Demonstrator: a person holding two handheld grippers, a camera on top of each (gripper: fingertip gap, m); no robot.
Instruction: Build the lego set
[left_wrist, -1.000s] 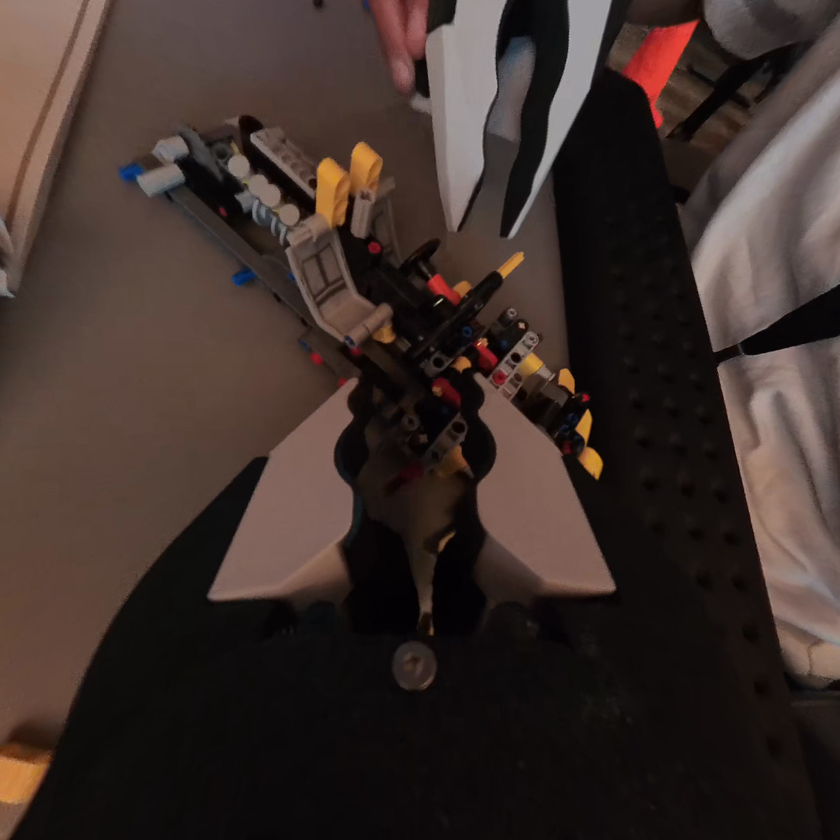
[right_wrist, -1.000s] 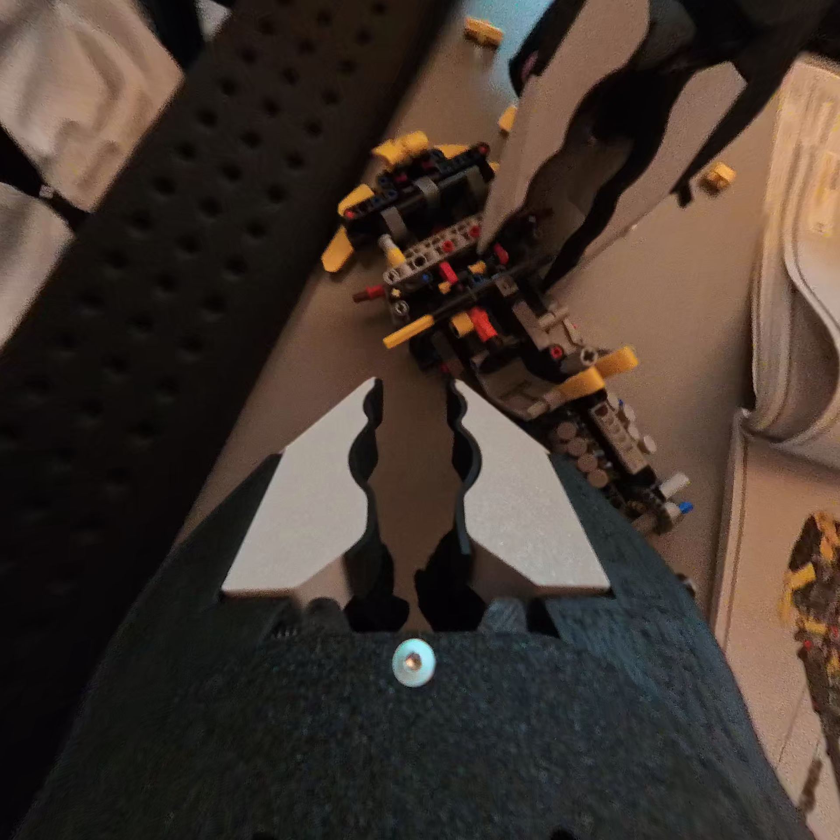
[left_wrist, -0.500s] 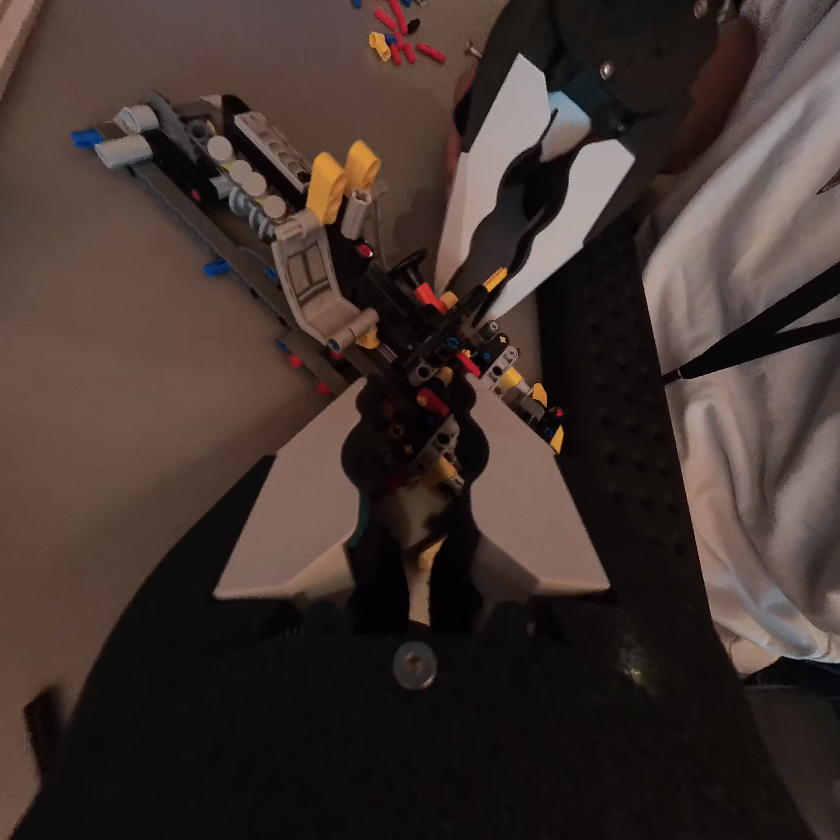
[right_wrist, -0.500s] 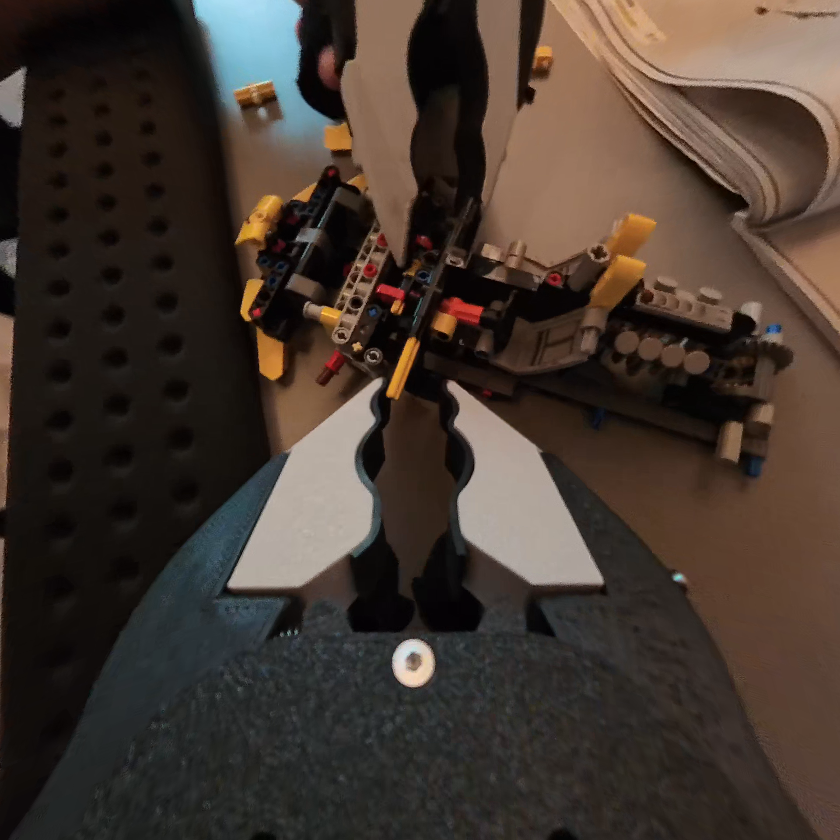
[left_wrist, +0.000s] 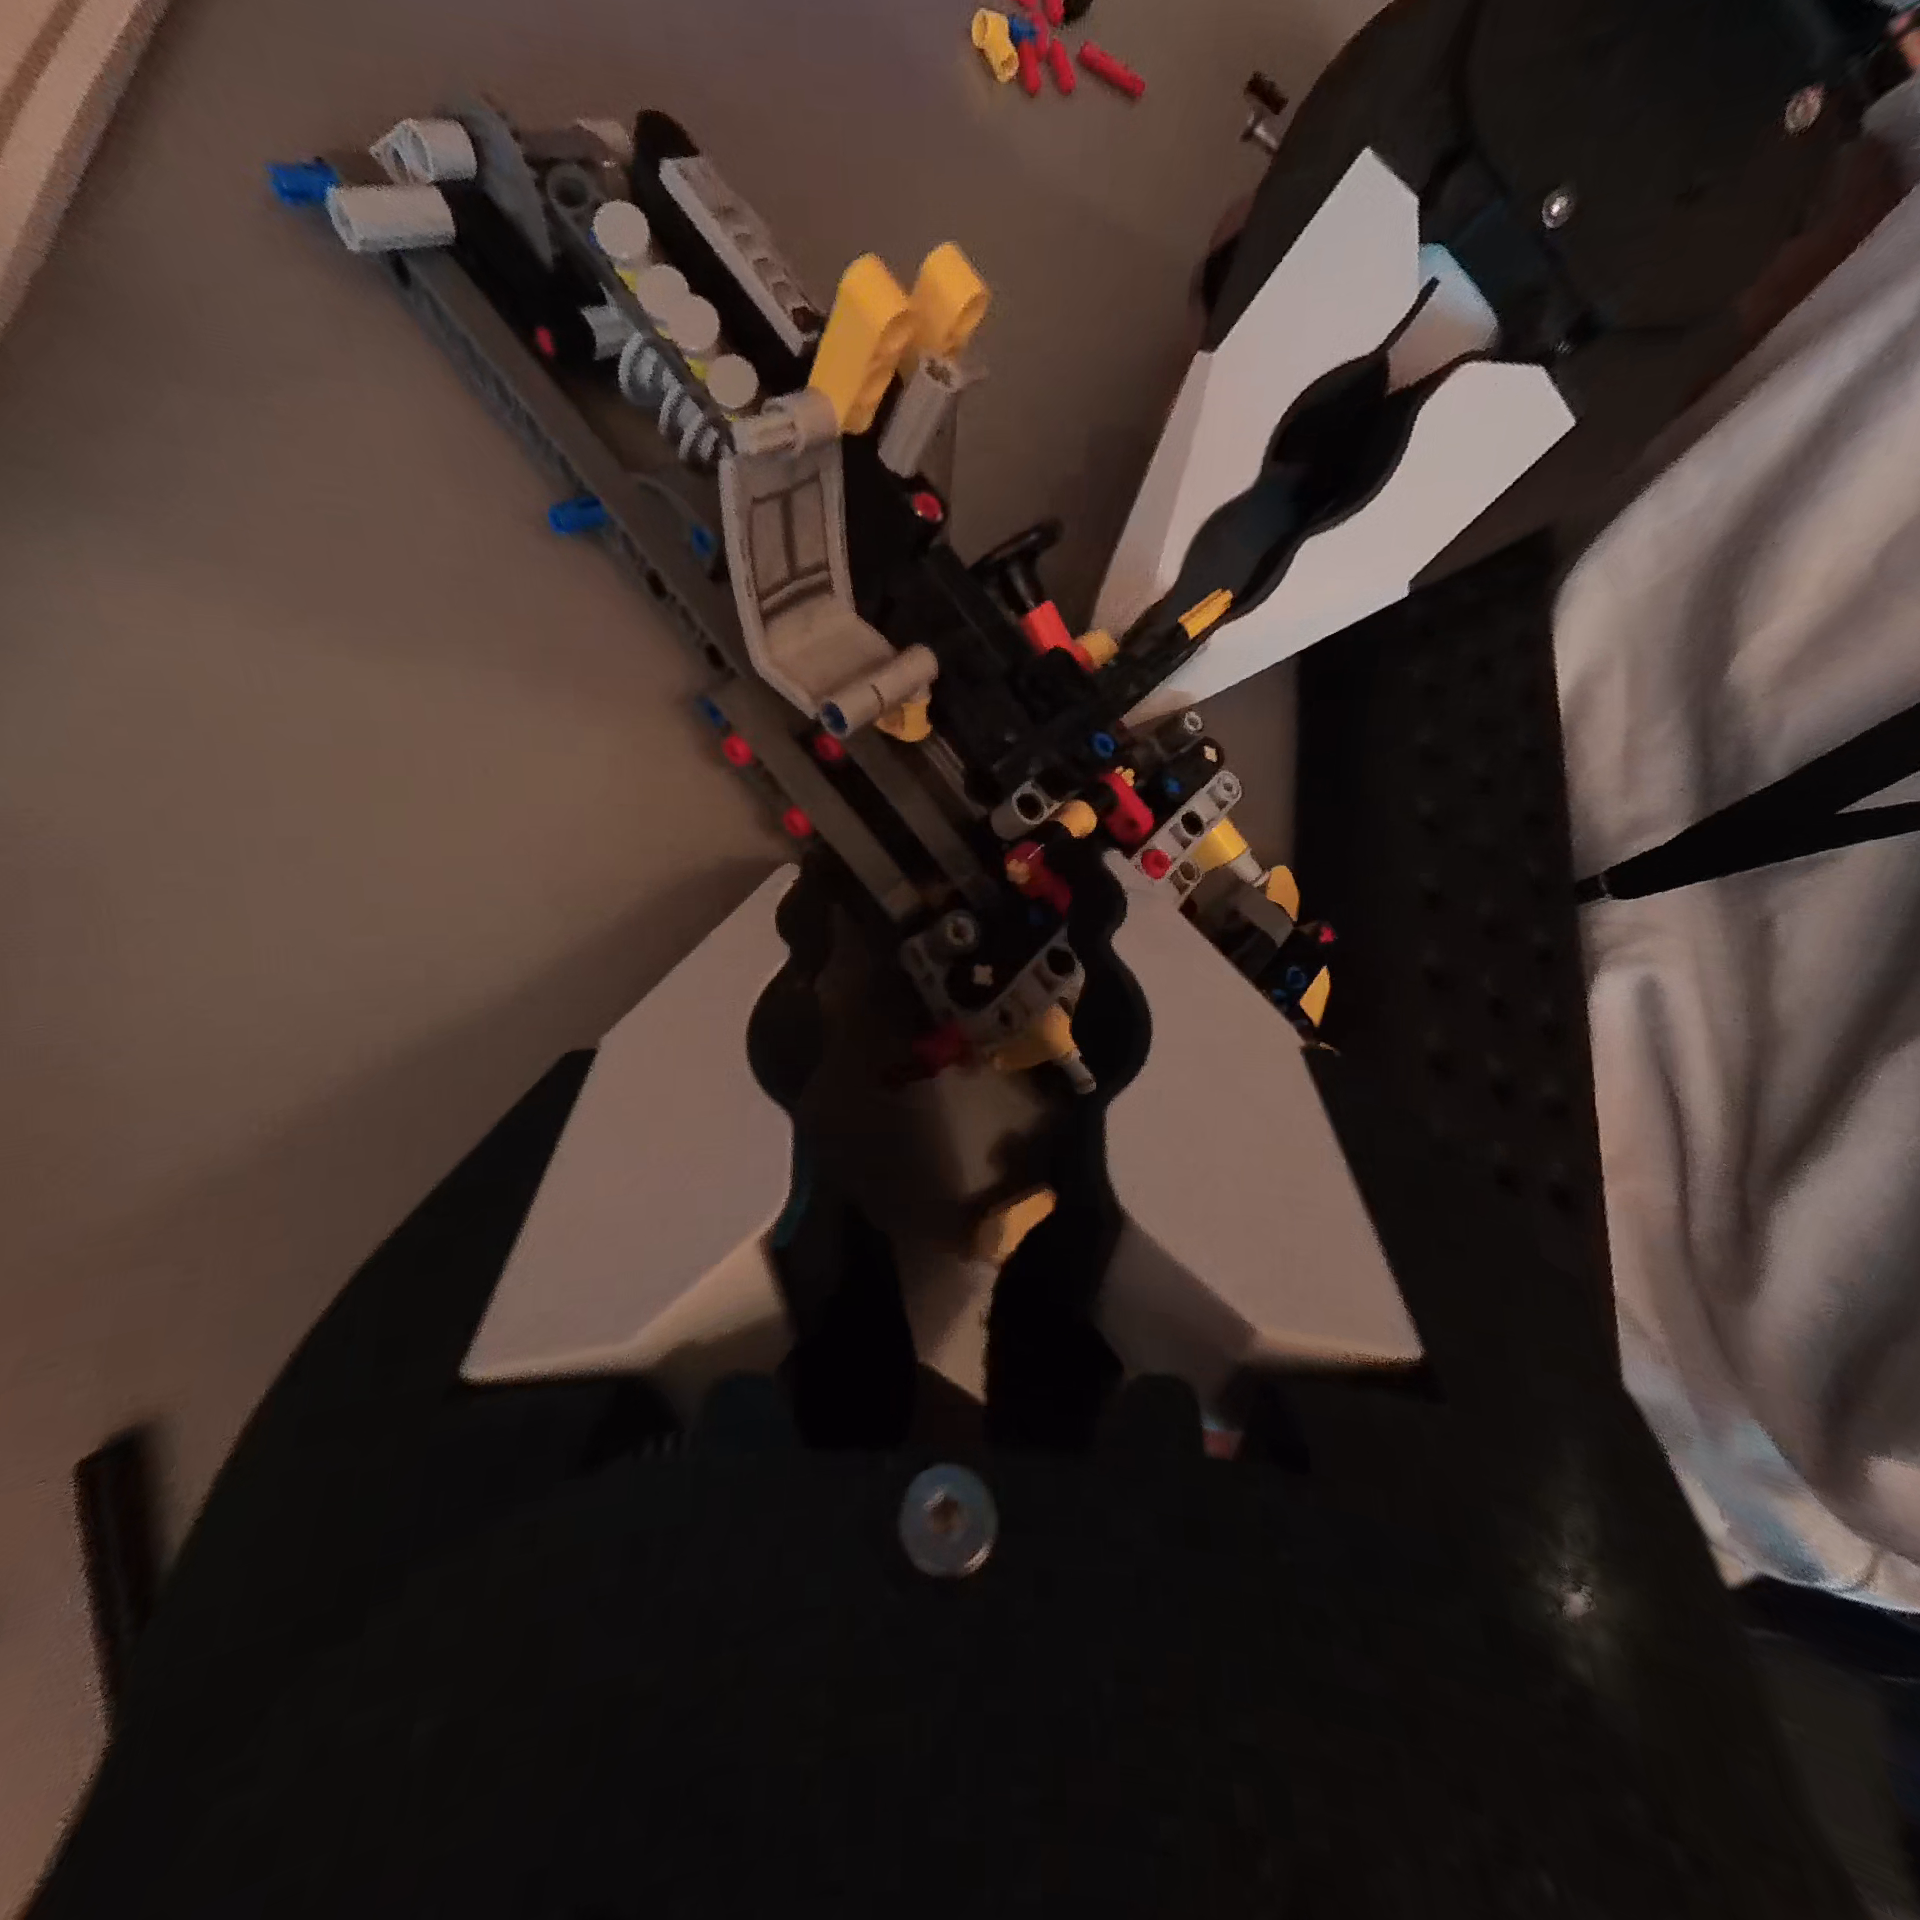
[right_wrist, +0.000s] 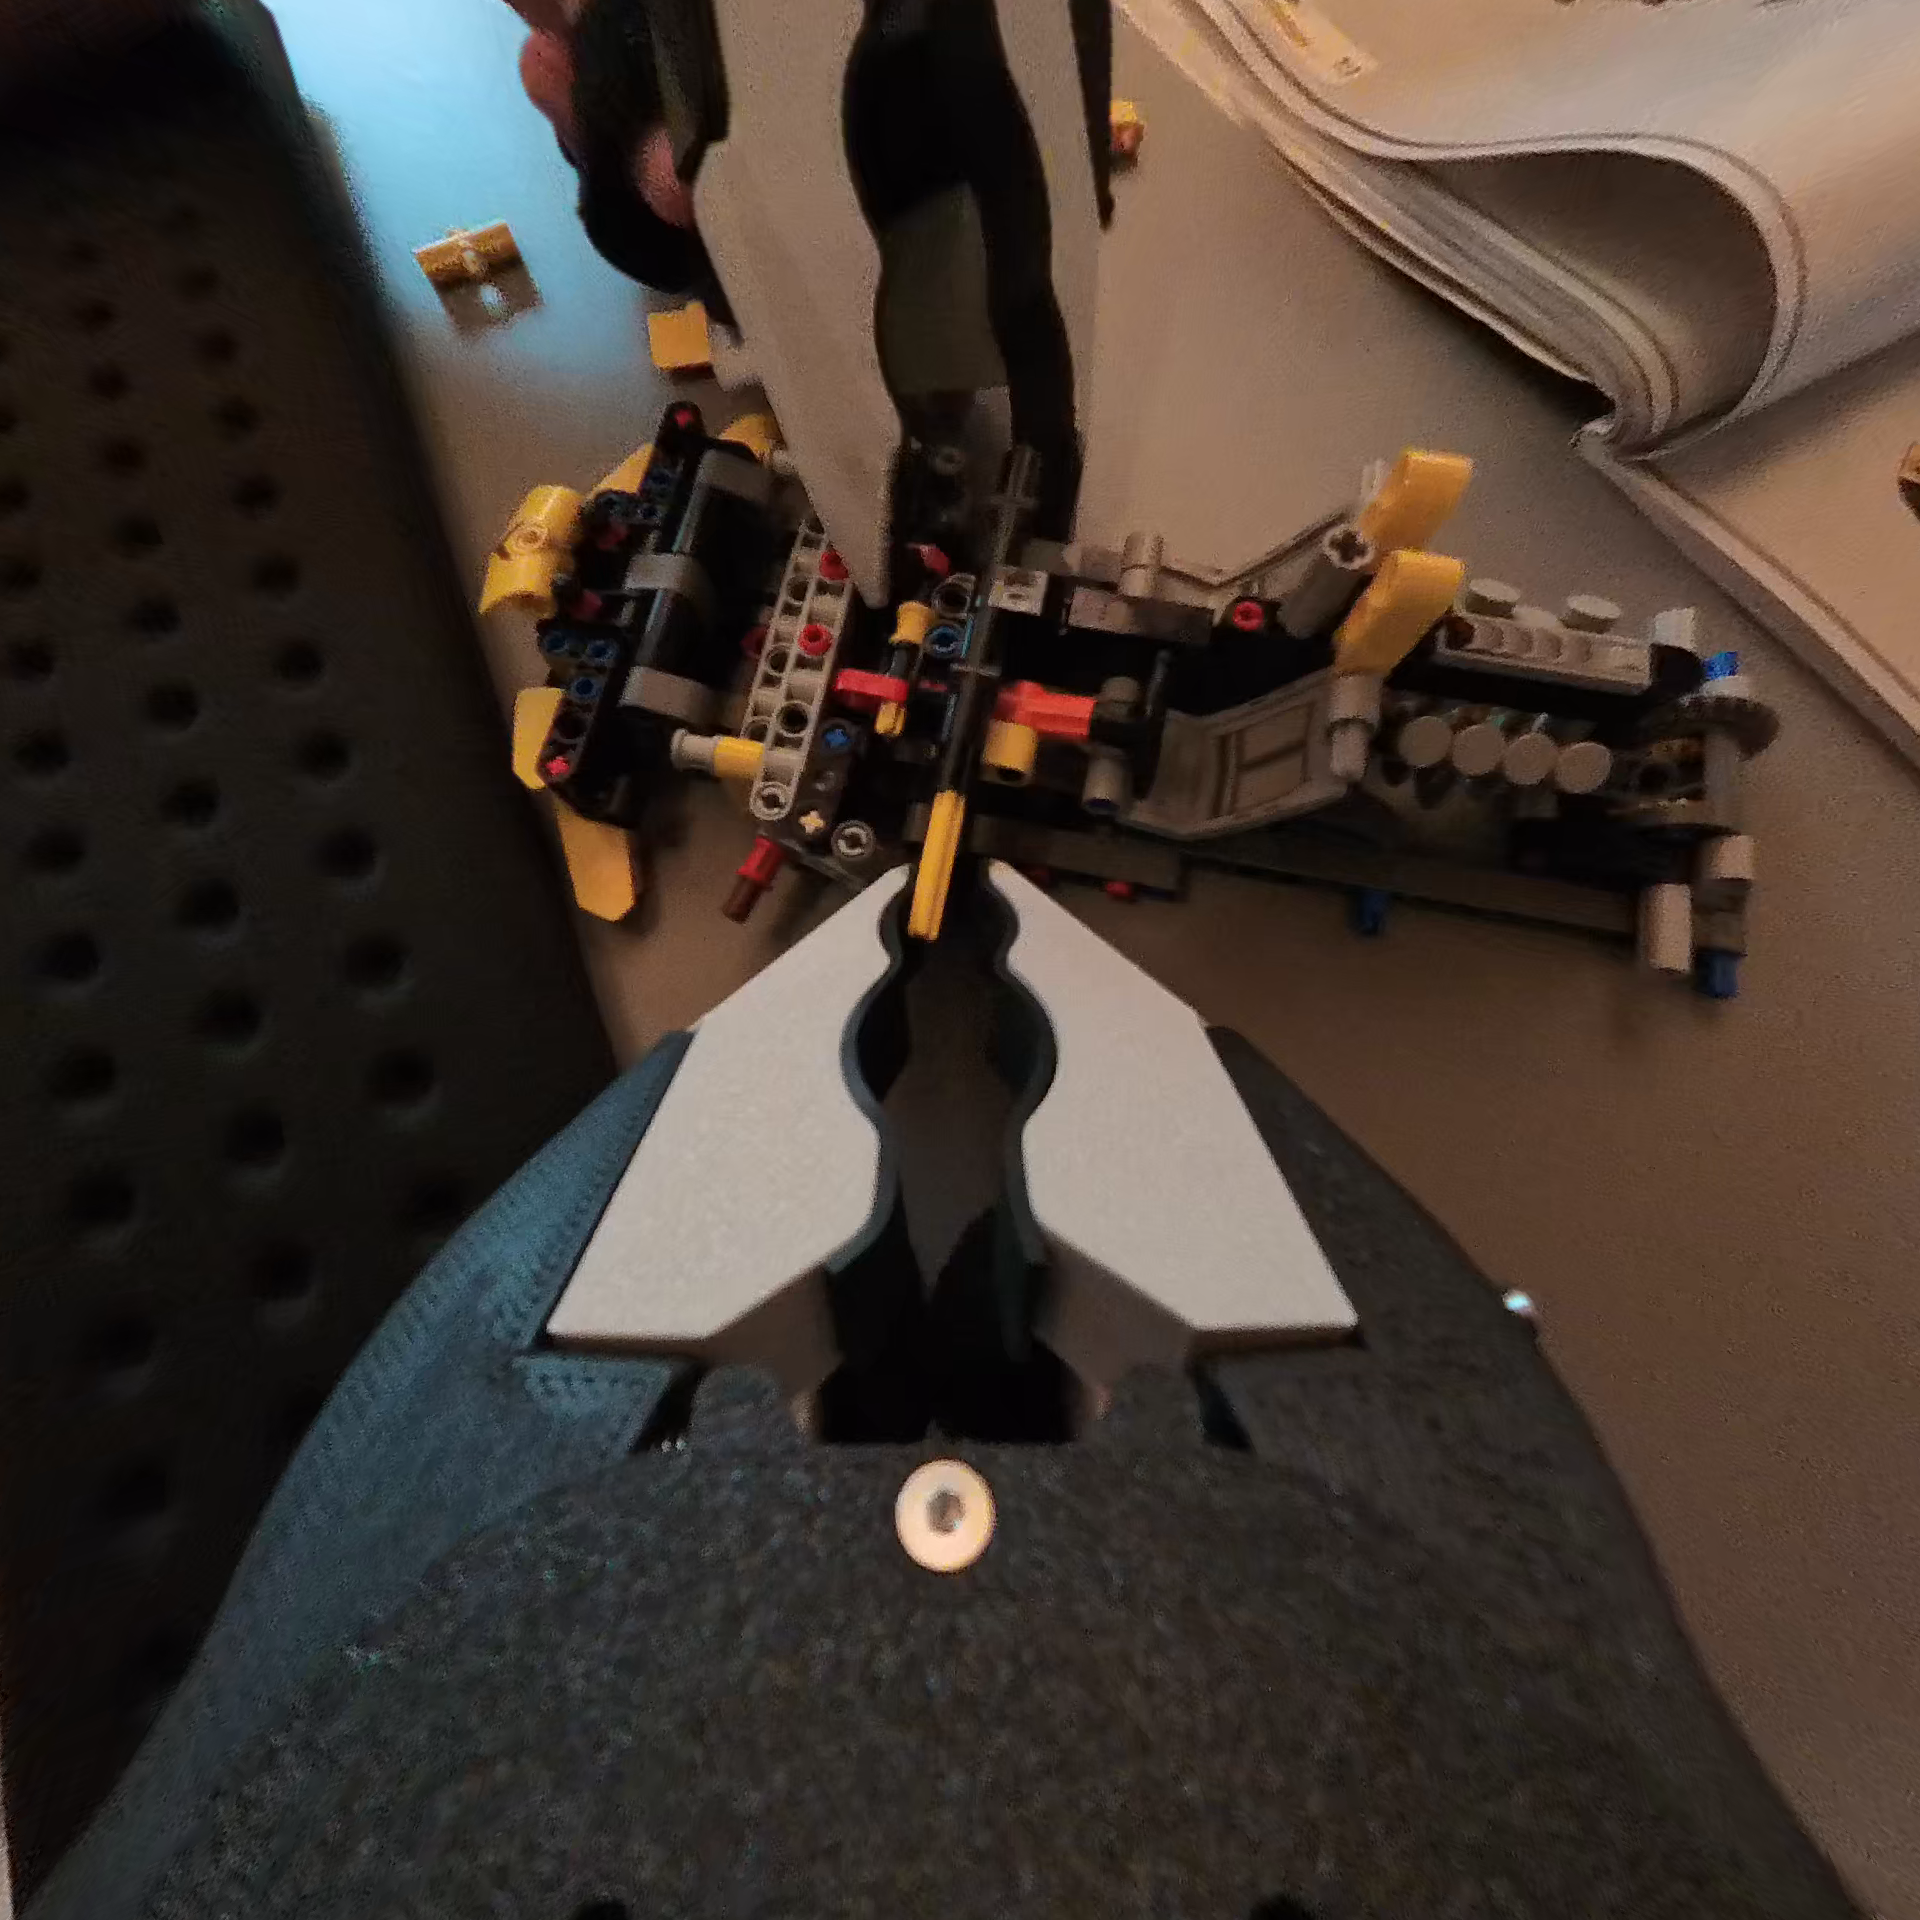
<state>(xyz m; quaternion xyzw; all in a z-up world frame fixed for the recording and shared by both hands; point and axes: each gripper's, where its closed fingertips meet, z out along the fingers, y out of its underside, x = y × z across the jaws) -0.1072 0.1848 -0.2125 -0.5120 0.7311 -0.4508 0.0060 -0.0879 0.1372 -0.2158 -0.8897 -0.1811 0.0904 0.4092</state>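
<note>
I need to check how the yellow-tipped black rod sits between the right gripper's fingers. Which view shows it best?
The right wrist view: the yellow-tipped black rod runs lengthwise, its tip between the right gripper fingertips. The left wrist view shows only a short, partly hidden tip.

Your left wrist view looks steeply down, very near the lego model (left_wrist: 831, 582); your right wrist view faces it from the opposite side, equally near. You see the model (right_wrist: 1091, 696) and tabletop (left_wrist: 260, 675) in both
</note>
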